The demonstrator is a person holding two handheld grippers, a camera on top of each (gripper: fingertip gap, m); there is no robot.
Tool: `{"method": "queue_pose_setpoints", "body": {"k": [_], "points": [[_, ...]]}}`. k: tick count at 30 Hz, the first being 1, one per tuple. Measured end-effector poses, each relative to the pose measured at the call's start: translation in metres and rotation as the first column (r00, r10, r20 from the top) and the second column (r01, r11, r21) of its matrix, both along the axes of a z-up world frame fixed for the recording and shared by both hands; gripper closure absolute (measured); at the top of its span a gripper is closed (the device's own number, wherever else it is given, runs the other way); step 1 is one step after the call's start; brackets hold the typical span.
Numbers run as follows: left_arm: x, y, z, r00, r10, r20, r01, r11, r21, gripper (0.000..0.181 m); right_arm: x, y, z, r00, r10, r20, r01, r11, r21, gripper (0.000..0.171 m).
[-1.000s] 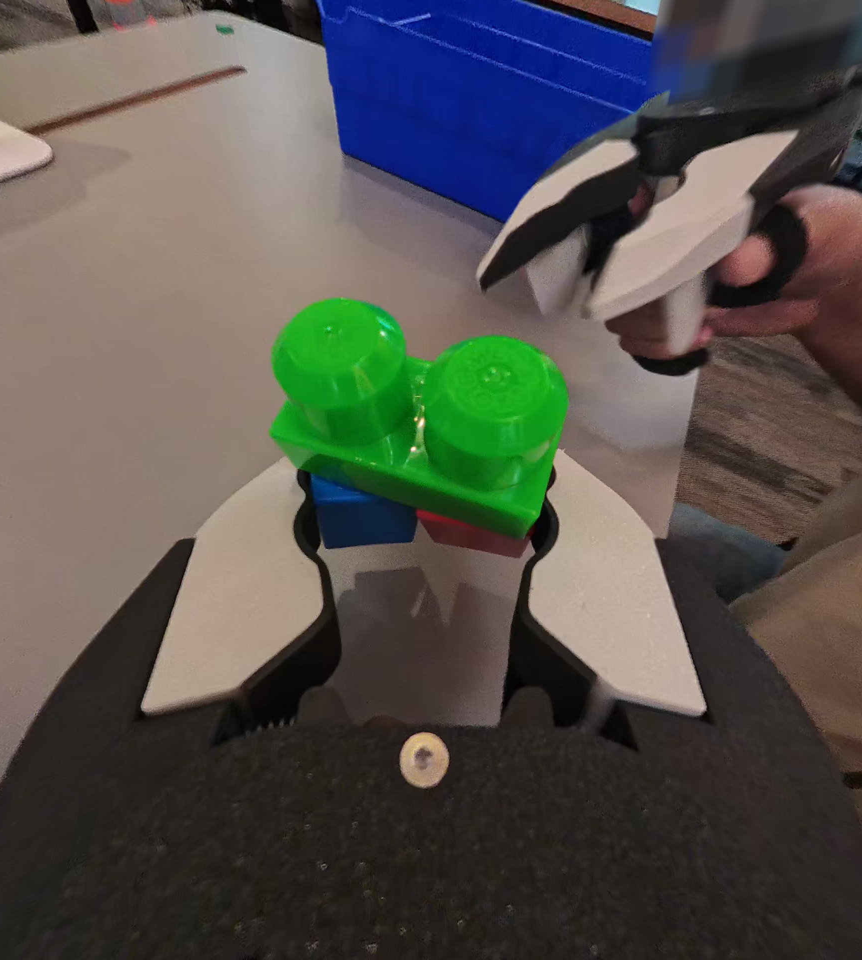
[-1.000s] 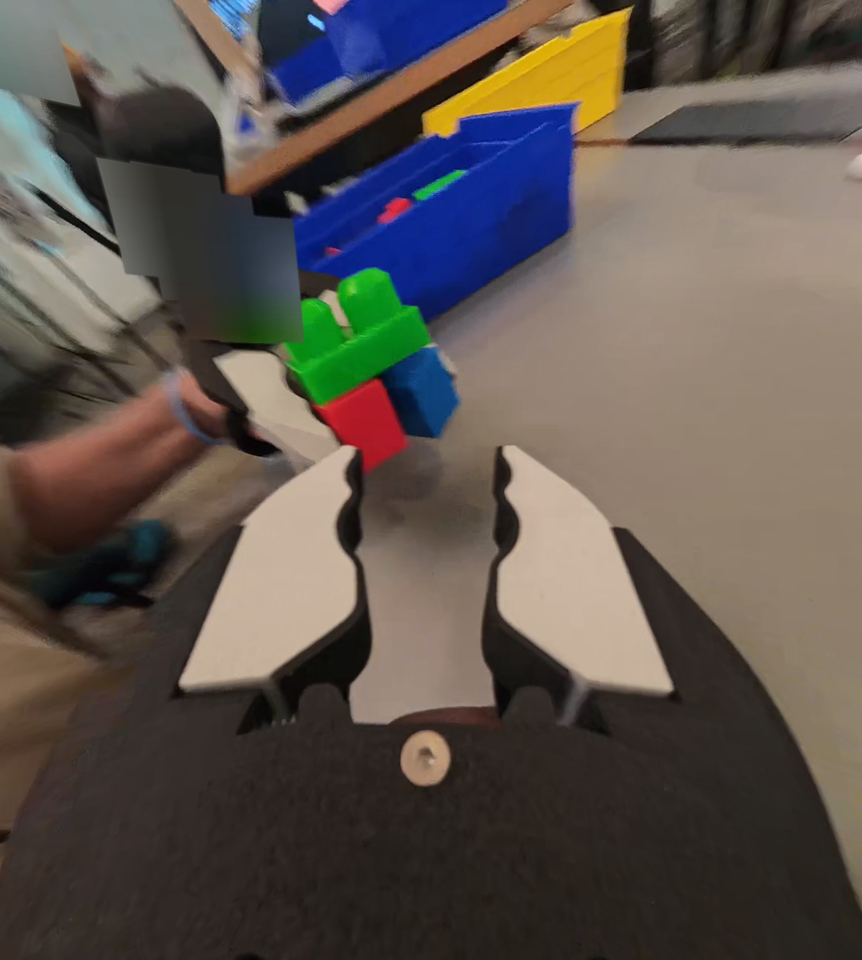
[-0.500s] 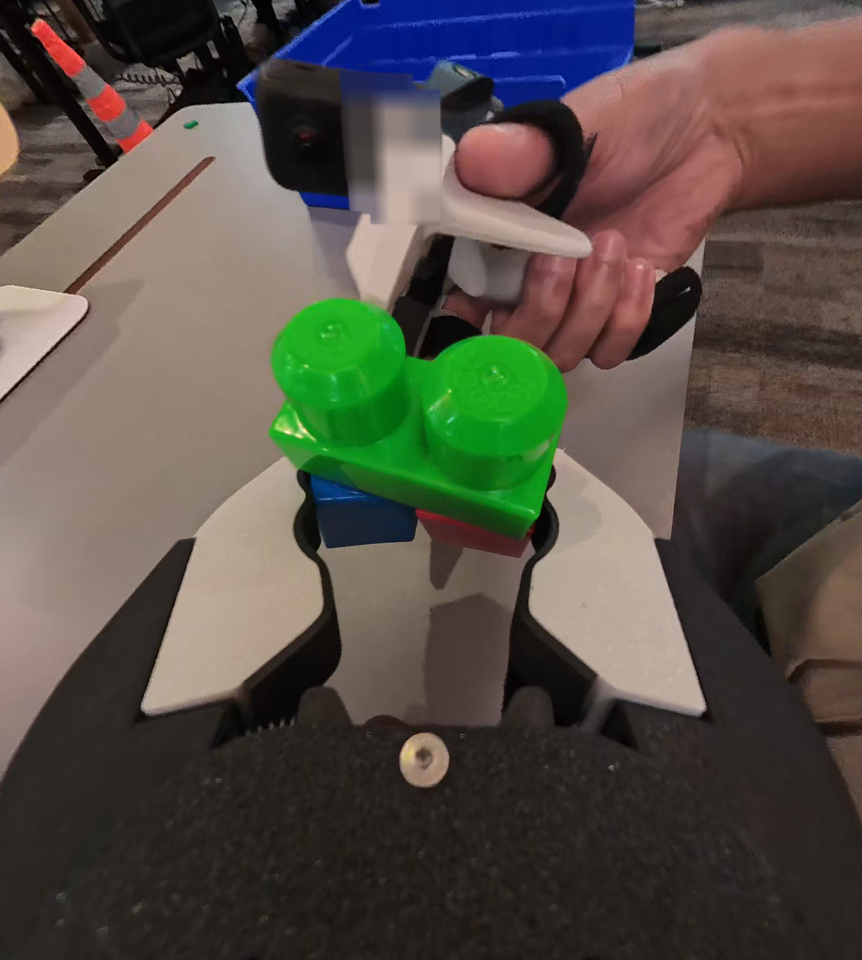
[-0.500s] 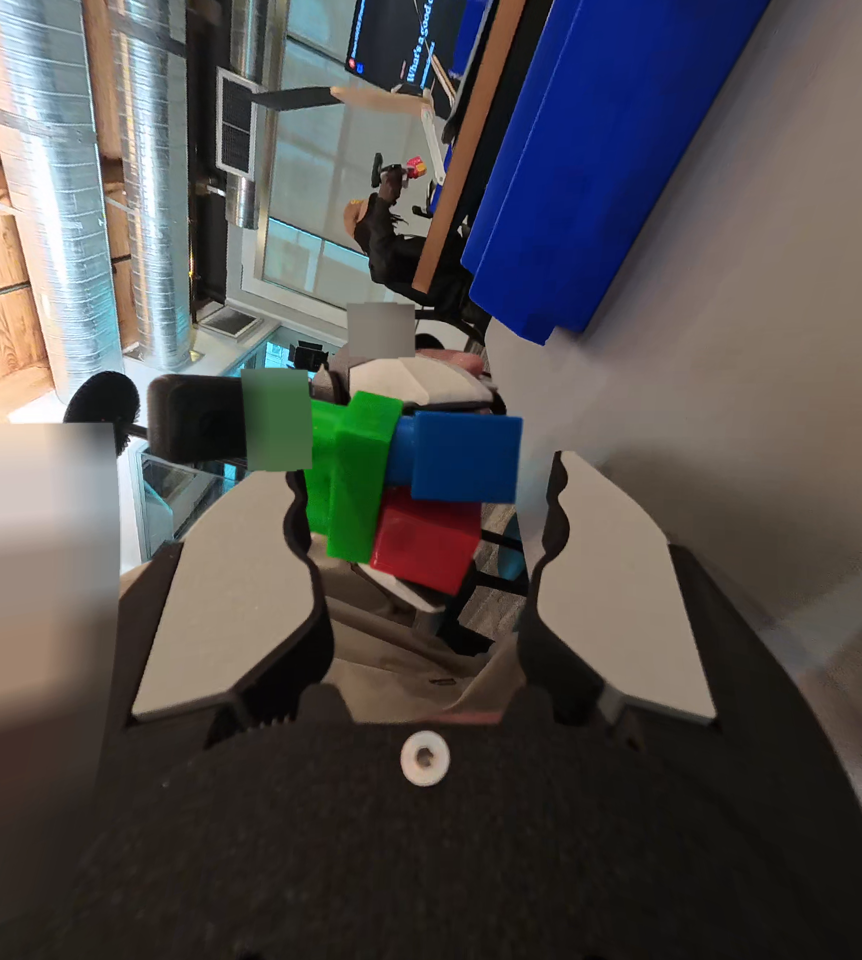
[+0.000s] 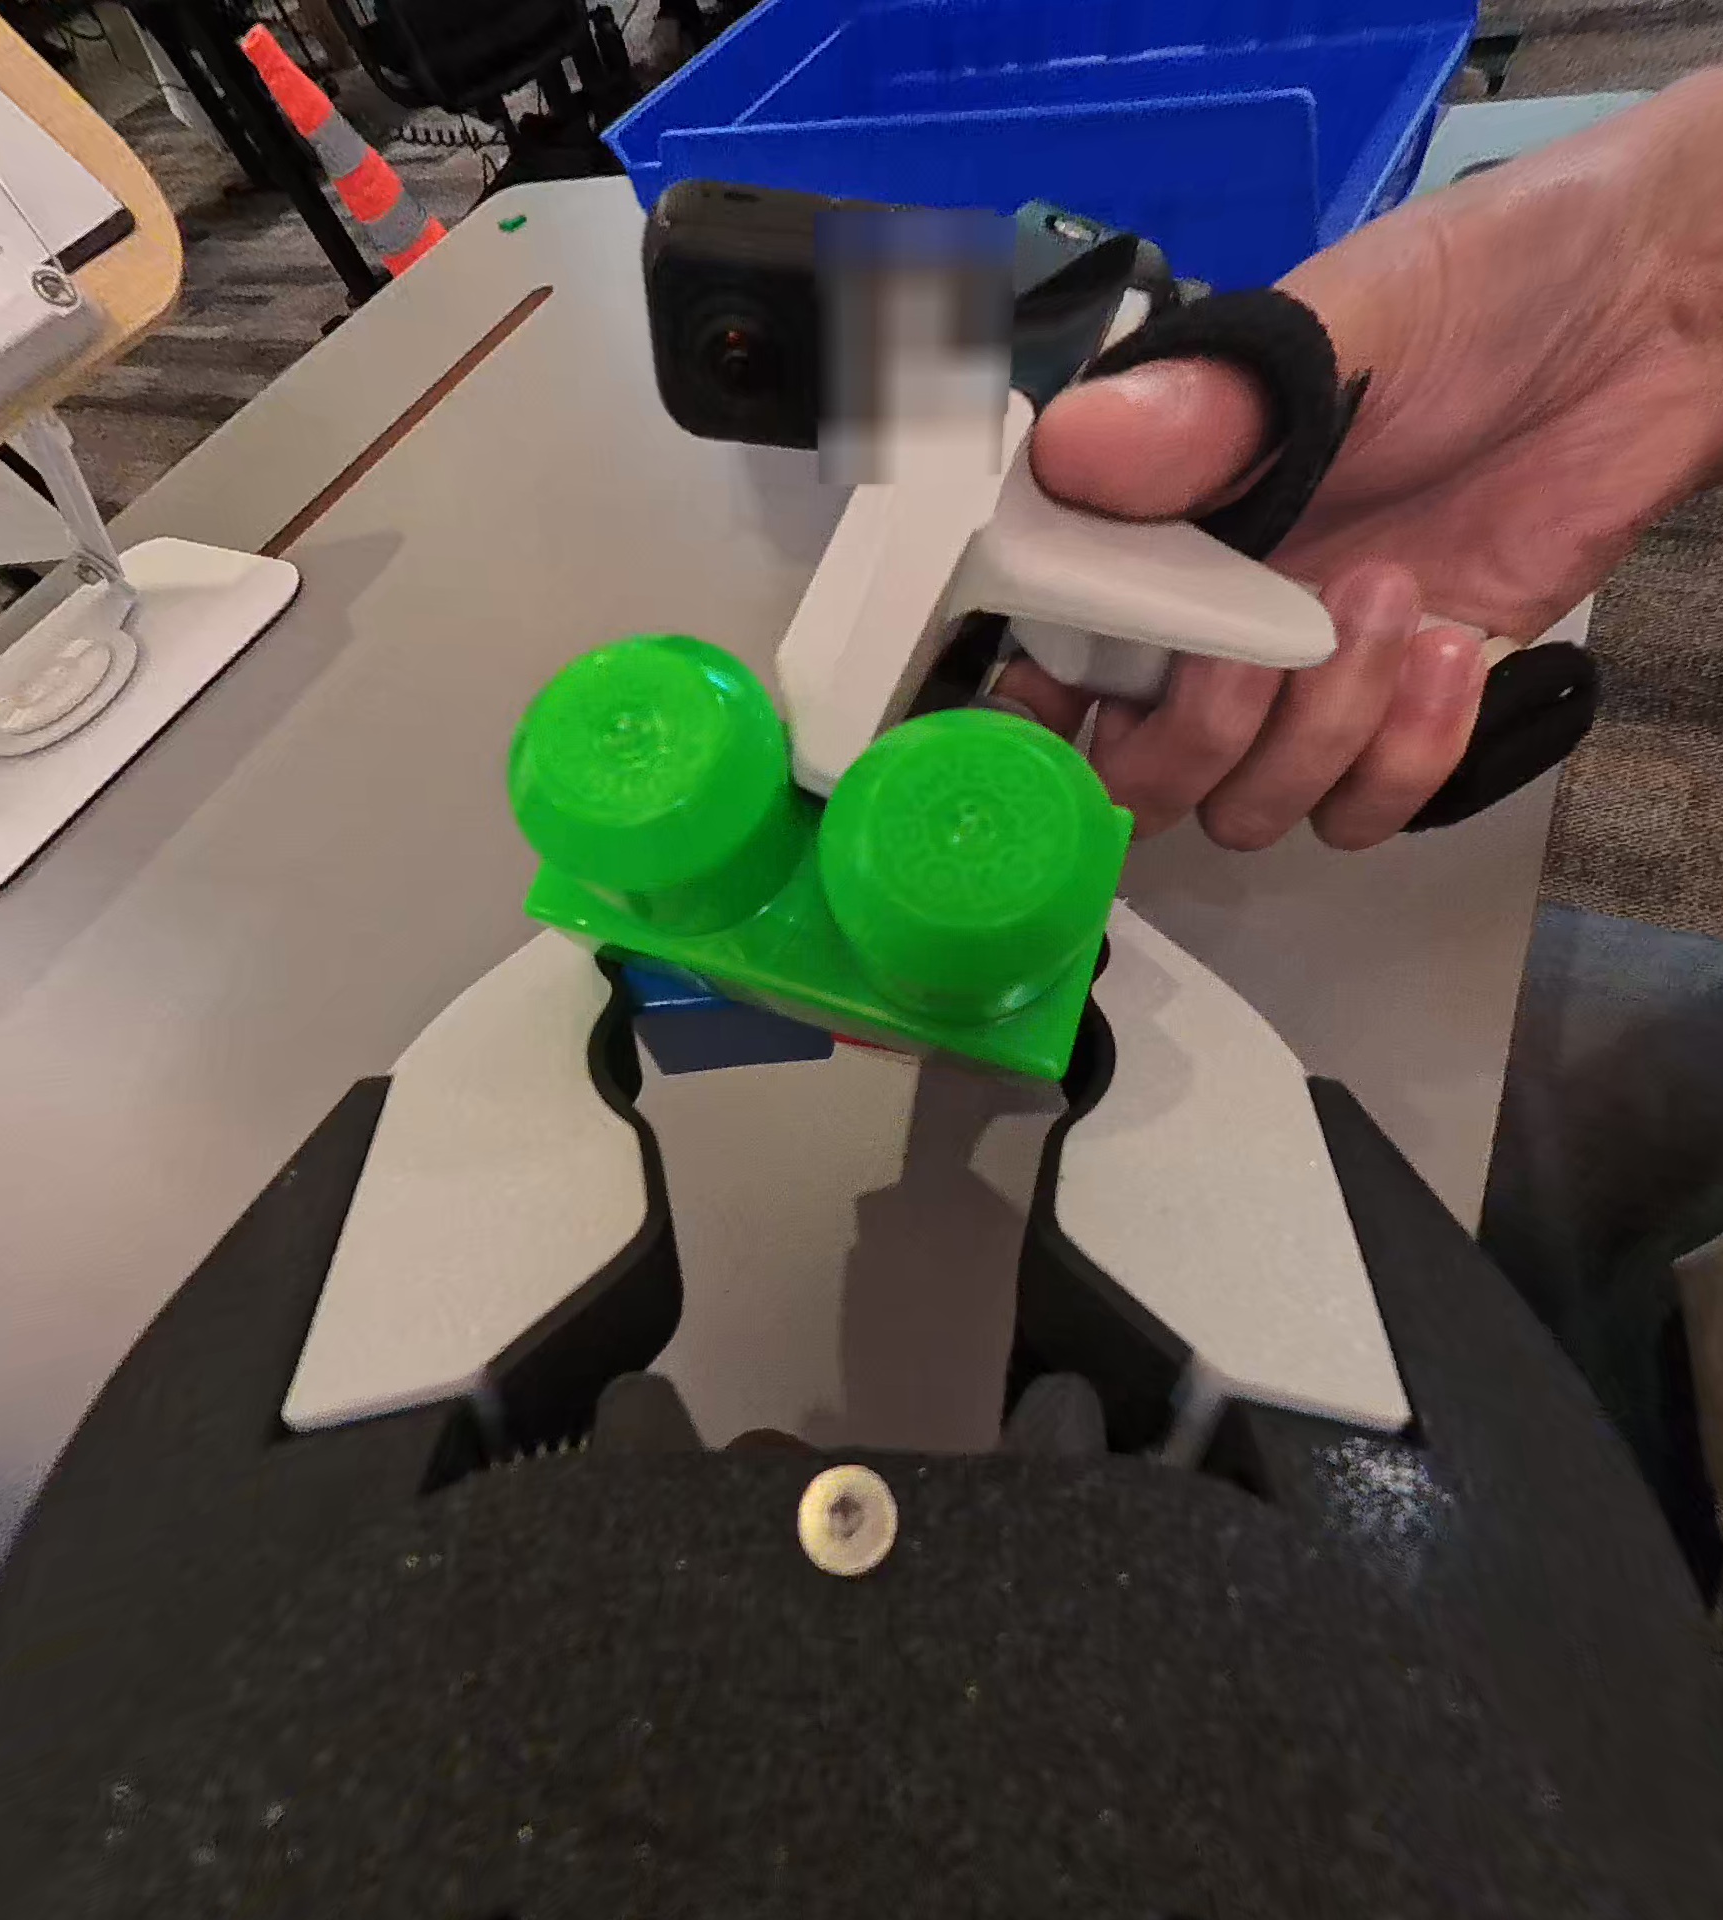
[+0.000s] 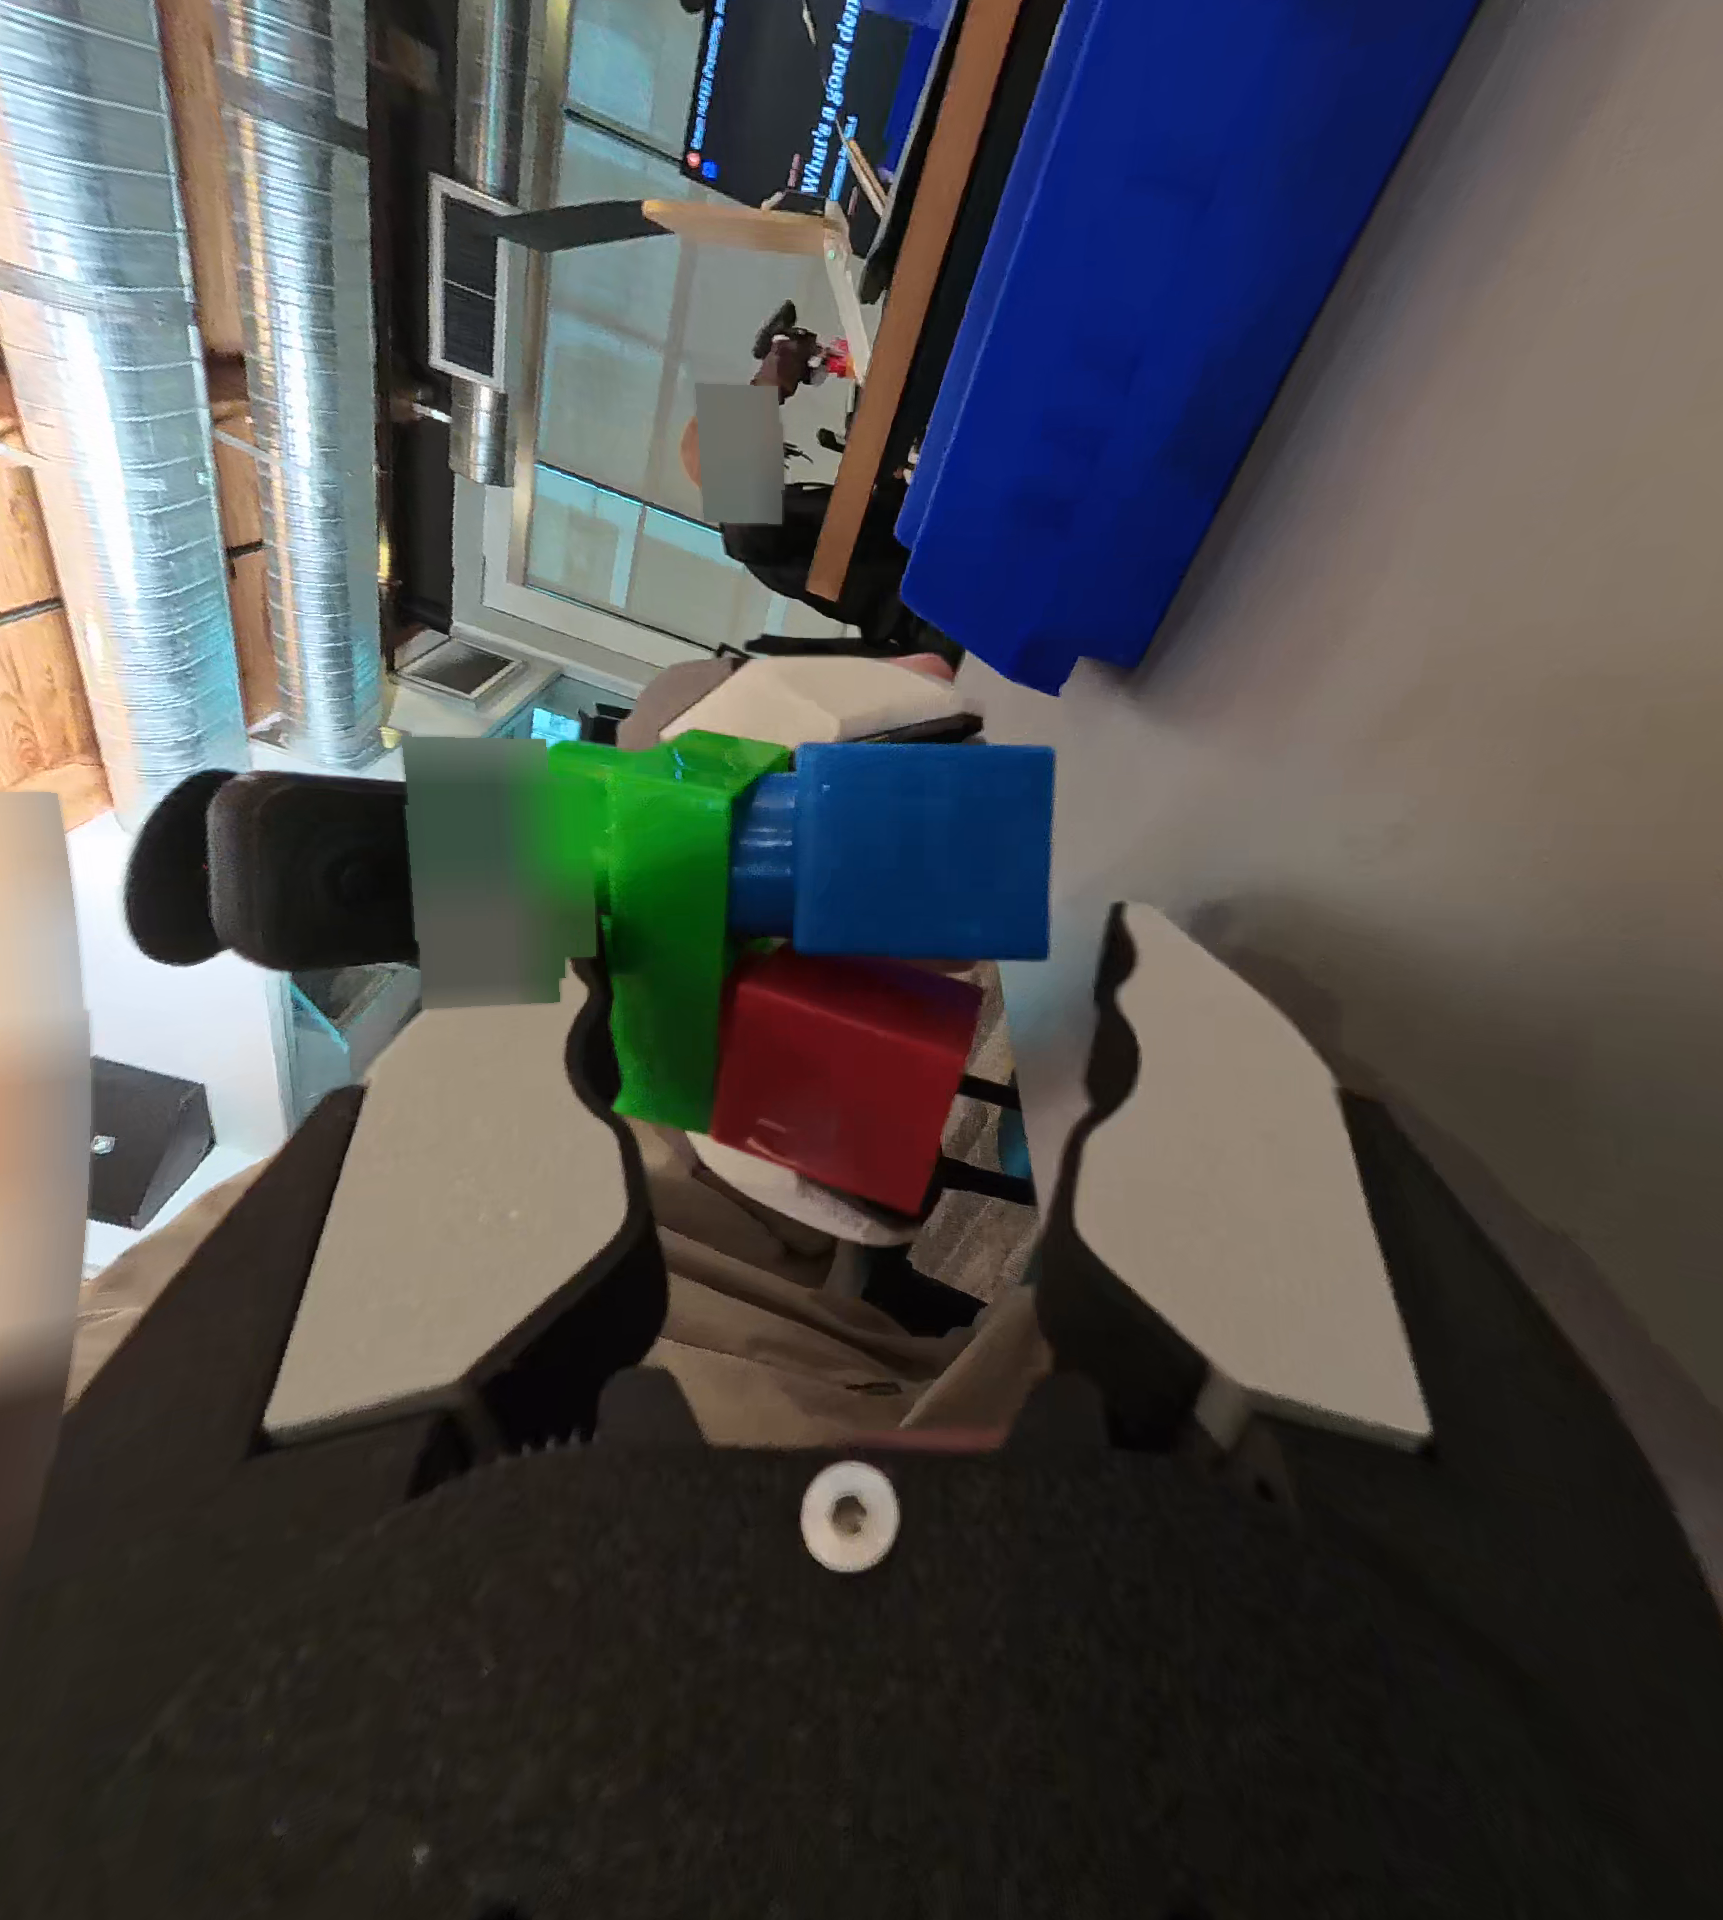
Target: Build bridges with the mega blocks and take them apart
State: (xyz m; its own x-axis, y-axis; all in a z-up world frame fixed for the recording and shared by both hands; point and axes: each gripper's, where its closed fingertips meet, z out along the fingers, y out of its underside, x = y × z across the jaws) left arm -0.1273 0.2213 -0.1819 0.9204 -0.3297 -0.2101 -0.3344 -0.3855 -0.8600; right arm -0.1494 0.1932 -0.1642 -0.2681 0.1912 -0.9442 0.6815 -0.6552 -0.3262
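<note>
The left tongs (image 5: 852, 997) are gripping the green block (image 5: 826, 883); the open right tongs (image 6: 852, 997) should be closing squarely around the blue block (image 6: 924, 852) between them.

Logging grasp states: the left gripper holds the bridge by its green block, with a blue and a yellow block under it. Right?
Not quite: the blocks under the green block are blue and red, not yellow; the right wrist view shows it. The left gripper does hold the green one.
</note>
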Motion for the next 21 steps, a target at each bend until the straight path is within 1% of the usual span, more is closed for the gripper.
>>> {"method": "queue_pose_setpoints", "body": {"k": [1, 5, 9, 16, 21], "points": [[-0.002, 0.001, -0.002, 1.000, 0.010, -0.011, -0.010, 1.000, -0.008, 0.101, 0.000, 0.000, 0.002, 1.000, 0.004, -0.011, -0.004, 1.000, -0.010, 0.093], [-0.003, 0.003, -0.002, 1.000, 0.026, -0.007, -0.026, 1.000, -0.003, 0.101, 0.000, 0.002, 0.002, 1.000, 0.010, -0.001, -0.010, 1.000, -0.026, 0.096], [-0.010, 0.006, -0.005, 0.998, 0.054, -0.018, -0.054, 0.999, 0.005, 0.101, -0.002, 0.006, 0.000, 1.000, 0.005, 0.008, -0.004, 0.997, -0.080, 0.105], [-0.008, 0.005, -0.011, 0.999, 0.032, 0.016, -0.032, 0.999, 0.004, 0.100, -0.001, 0.004, -0.006, 0.999, 0.023, 0.039, -0.016, 0.987, -0.162, 0.105], [-0.011, 0.005, -0.012, 0.998, 0.050, -0.026, -0.050, 0.999, 0.008, 0.096, -0.002, 0.003, -0.002, 0.999, 0.033, 0.019, -0.028, 0.973, -0.229, 0.106]]}}
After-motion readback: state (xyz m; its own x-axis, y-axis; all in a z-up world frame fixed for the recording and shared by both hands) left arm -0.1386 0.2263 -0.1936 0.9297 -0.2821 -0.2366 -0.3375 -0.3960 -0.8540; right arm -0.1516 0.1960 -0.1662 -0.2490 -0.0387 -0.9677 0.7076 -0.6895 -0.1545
